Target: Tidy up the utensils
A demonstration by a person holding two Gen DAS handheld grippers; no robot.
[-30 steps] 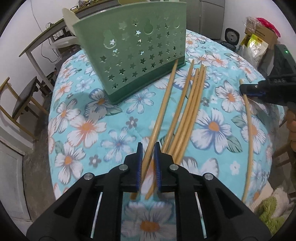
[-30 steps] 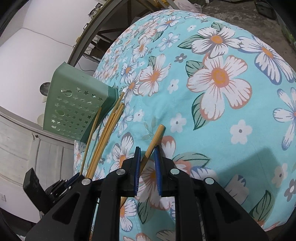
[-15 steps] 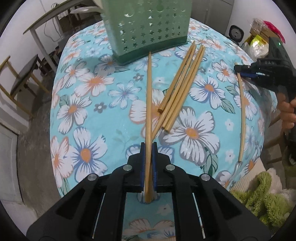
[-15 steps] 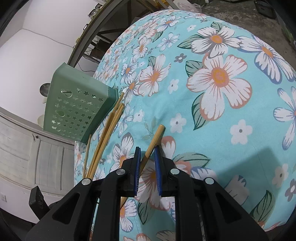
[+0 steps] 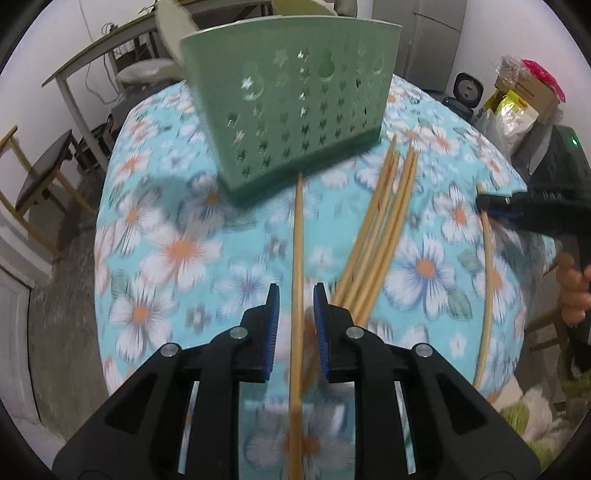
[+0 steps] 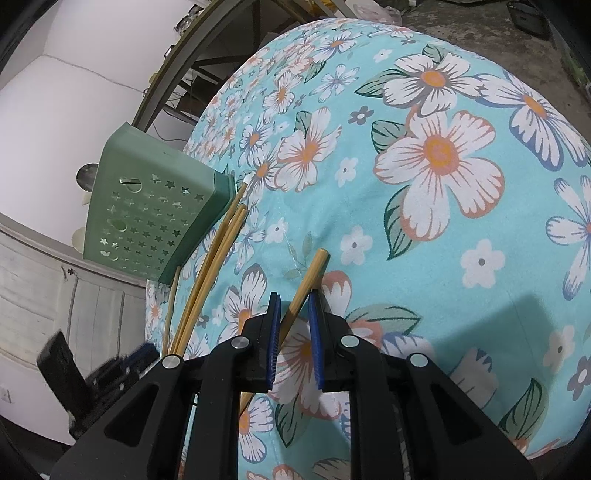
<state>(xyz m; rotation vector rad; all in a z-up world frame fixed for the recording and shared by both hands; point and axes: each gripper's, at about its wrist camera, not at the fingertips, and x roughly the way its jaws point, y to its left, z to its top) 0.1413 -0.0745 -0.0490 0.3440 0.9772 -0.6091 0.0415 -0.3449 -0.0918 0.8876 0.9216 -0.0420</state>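
Observation:
A green star-punched utensil holder (image 5: 295,110) stands at the table's far side, with pale spoons (image 5: 173,33) sticking out of it. My left gripper (image 5: 295,306) is opening. A bamboo chopstick (image 5: 297,236) runs between its parted pads toward the holder, and neither pad presses on it. Several more chopsticks (image 5: 380,229) lie fanned to its right. My right gripper (image 6: 293,314) is shut on the end of a separate chopstick (image 6: 312,273), which crosses its pads at a slant. In the left wrist view that chopstick (image 5: 487,280) lies along the table's right side.
The round table wears a turquoise floral cloth (image 5: 166,251) that drops off at every edge. A wooden chair (image 5: 40,177) and a long bench table (image 5: 110,44) stand to the left and behind. Bags and boxes (image 5: 517,107) pile up at the right, beside a person's hand (image 5: 572,291).
My left gripper shut on one chopstick, swung it clear of the bundle to point at the holder, then parted its jaws. The right gripper and its chopstick have not moved.

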